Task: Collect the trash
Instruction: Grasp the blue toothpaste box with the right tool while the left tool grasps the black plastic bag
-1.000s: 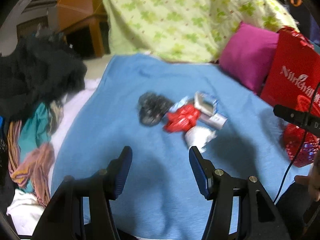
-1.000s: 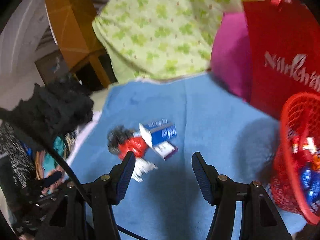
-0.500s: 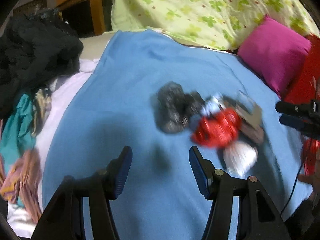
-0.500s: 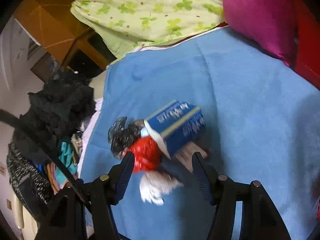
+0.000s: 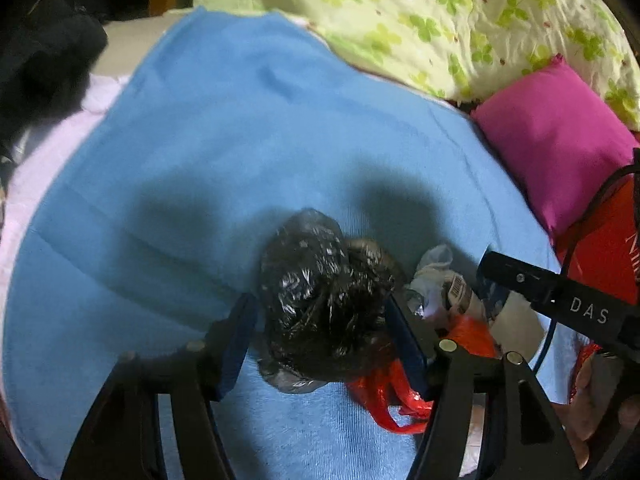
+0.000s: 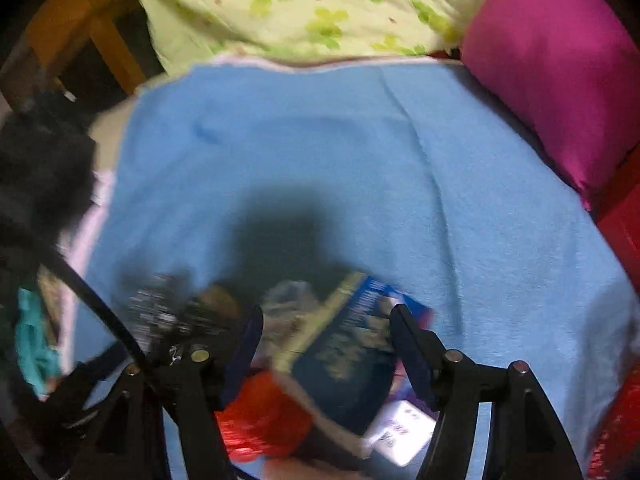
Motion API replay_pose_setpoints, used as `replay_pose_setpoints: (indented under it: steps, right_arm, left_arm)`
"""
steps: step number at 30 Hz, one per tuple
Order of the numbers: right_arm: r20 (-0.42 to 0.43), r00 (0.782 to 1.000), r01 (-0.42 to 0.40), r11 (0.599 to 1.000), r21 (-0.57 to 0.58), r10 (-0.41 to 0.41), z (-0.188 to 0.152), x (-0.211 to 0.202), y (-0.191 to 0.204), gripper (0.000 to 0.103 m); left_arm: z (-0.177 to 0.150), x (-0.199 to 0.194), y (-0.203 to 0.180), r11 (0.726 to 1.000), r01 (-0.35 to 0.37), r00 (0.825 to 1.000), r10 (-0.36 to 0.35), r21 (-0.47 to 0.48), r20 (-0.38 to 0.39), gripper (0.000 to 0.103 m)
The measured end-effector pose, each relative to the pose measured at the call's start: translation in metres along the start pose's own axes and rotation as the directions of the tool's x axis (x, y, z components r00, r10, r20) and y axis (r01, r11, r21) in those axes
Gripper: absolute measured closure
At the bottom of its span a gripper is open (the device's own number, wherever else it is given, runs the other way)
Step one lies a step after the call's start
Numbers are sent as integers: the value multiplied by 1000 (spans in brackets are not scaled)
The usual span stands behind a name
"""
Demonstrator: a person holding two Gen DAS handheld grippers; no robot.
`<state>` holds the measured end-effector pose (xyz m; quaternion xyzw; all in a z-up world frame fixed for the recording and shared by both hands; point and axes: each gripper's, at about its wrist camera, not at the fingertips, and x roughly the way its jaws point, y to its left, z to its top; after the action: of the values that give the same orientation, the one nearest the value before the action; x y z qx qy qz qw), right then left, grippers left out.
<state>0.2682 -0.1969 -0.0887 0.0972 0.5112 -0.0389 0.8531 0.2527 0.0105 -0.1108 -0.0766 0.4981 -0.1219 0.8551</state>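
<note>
Trash pile on a blue blanket (image 5: 224, 152) spread over a bed. The left claw (image 5: 324, 344), its jaws just widened, straddles a crumpled black plastic bag (image 5: 324, 300); whether the pads press on it cannot be told. The right claw (image 6: 326, 344), jaws likewise just widened, frames a blue carton (image 6: 348, 348), blurred, contact unclear. A red wrapper (image 5: 400, 392) lies beside the bag. A pink pillow (image 5: 556, 136) and green-patterned quilt (image 5: 440, 16) lie beyond.
</note>
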Motion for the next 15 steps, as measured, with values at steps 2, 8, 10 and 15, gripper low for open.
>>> replay_pose_setpoints:
  steps: [2, 8, 10, 15]
  right_arm:
    - [9, 1000, 9, 1000, -6, -9, -3, -4, -6, 31]
    - [-77, 997, -13, 995, 94, 20, -19, -12, -57, 30]
    - [-96, 993, -53, 987, 153, 68, -29, -11, -79, 30]
    - [-89, 969, -191, 927, 323, 230, -50, -3, -125, 26]
  left_arm:
    - [-6, 8, -4, 1000, 13, 1000, -13, 17, -18, 36]
    - [-19, 18, -6, 998, 60, 997, -59, 20, -56, 62]
    - [-24, 15, -7, 998, 60, 997, -58, 30, -43, 67]
    - [-40, -7, -10, 996, 48, 999, -48, 77, 0, 74]
